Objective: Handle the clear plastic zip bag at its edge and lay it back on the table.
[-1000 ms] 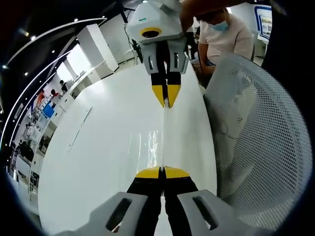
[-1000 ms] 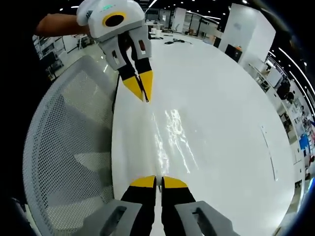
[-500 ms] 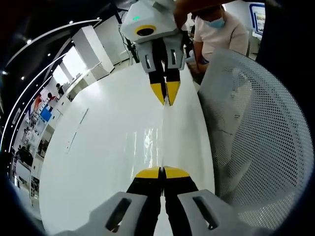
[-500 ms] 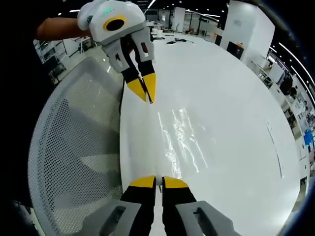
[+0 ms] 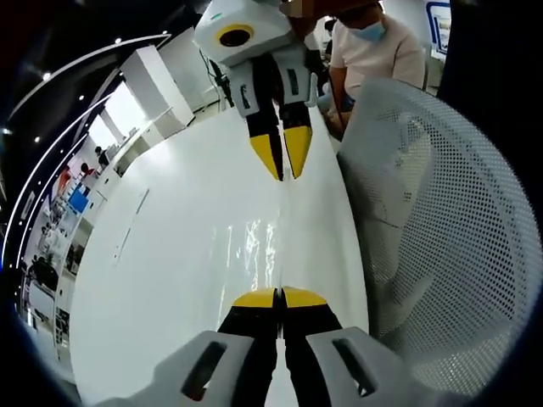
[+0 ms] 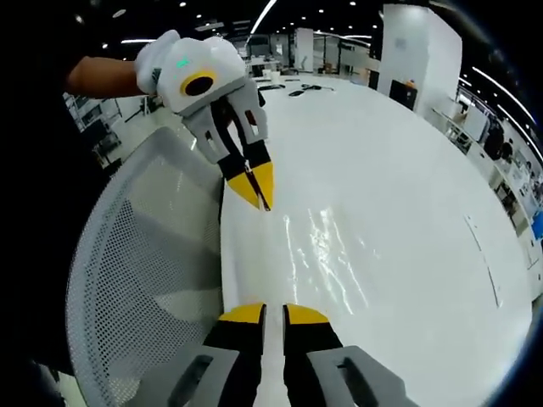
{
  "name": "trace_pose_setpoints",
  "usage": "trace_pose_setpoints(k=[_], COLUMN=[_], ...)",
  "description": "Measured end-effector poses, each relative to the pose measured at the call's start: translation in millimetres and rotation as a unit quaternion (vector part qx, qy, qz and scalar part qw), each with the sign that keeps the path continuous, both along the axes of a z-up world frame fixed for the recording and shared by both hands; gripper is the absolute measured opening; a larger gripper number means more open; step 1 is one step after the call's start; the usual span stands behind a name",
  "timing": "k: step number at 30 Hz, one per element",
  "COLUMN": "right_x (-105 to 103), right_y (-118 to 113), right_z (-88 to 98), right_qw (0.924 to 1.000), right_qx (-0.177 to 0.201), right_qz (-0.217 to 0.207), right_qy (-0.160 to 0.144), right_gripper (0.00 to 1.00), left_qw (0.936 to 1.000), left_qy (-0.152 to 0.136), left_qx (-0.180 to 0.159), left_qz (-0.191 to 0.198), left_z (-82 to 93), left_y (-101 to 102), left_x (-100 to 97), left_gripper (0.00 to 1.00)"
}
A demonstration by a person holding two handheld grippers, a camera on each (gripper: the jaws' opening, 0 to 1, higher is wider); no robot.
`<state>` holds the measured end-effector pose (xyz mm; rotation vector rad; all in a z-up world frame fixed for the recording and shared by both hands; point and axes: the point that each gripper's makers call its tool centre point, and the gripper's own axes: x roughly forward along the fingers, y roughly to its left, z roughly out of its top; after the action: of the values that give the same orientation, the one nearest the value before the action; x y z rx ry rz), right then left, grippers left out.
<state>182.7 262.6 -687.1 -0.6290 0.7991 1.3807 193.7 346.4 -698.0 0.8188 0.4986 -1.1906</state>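
Note:
The clear plastic zip bag (image 5: 259, 246) lies stretched over the white table (image 5: 170, 280), showing mostly as glints (image 6: 327, 254). My left gripper (image 5: 278, 298) is shut on the bag's near edge, jaws pressed together. It appears in the right gripper view at the upper left (image 6: 261, 202), held by a hand. My right gripper (image 6: 274, 315) stands at the bag's opposite edge with a narrow gap between its jaws. In the left gripper view it hangs at the top (image 5: 286, 176), yellow tips slightly apart over the bag's edge.
A grey mesh chair back (image 5: 441, 237) stands close beside the table edge (image 6: 144, 280). A seated person in a pale shirt (image 5: 377, 55) is beyond it. A thin strip (image 5: 131, 233) lies on the table, and small items (image 6: 297, 89) sit at its far end.
The two grippers have come closer together. The gap between my right gripper's jaws has widened a little. The left gripper stays shut on the bag.

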Motion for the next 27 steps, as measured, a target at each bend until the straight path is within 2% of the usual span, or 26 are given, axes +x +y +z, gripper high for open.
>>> trace_pose_setpoints(k=[10, 14, 17, 27], right_x=[4.0, 6.7, 10.9, 8.3], right_y=[14.7, 27.3, 29.6, 33.2], right_z=[2.8, 10.1, 6.3, -10.0], right_qw=[0.9999, 0.9996, 0.9997, 0.9999], right_qx=[0.012, 0.028, 0.019, -0.003], right_qz=[0.001, -0.002, 0.005, 0.013], right_qy=[-0.011, -0.009, -0.018, -0.007], right_gripper=[0.03, 0.02, 0.02, 0.02], left_qw=[1.0000, 1.0000, 0.9999, 0.9999], left_qy=[-0.004, -0.005, -0.009, -0.013], left_qx=[0.000, 0.003, 0.002, -0.004], left_qz=[-0.003, -0.006, -0.006, -0.004], left_z=[-0.6, -1.7, -1.0, 2.0], left_y=[2.6, 3.8, 3.6, 1.4], left_x=[-0.1, -0.7, -0.2, 0.5], left_gripper=[0.00, 0.00, 0.00, 0.00])
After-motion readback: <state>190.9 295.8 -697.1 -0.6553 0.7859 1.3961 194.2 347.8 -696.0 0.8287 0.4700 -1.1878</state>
